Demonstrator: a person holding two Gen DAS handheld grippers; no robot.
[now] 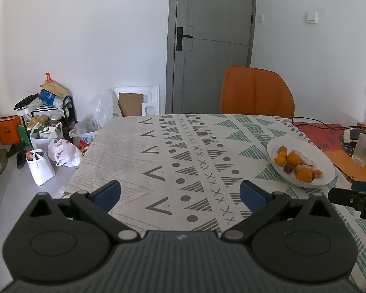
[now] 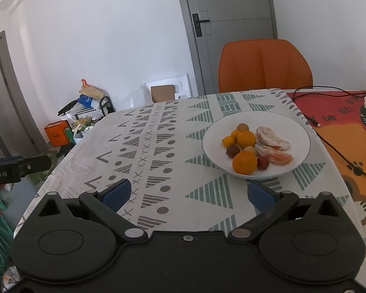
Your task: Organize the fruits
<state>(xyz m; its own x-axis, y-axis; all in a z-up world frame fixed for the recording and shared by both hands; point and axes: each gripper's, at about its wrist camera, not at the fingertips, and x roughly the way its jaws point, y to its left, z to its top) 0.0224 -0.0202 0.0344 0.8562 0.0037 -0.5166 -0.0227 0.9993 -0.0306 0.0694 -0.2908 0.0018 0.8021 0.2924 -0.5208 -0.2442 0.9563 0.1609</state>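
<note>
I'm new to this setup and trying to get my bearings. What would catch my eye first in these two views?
The white plate heaped with oranges, peeled citrus segments and small reddish fruits, on the patterned tablecloth just ahead of the open right gripper. Then the bright orange chair at the table's far side, before a grey door. The left gripper, also open, hovers over bare cloth, with bags cluttering the floor beyond the table's left edge.
</note>
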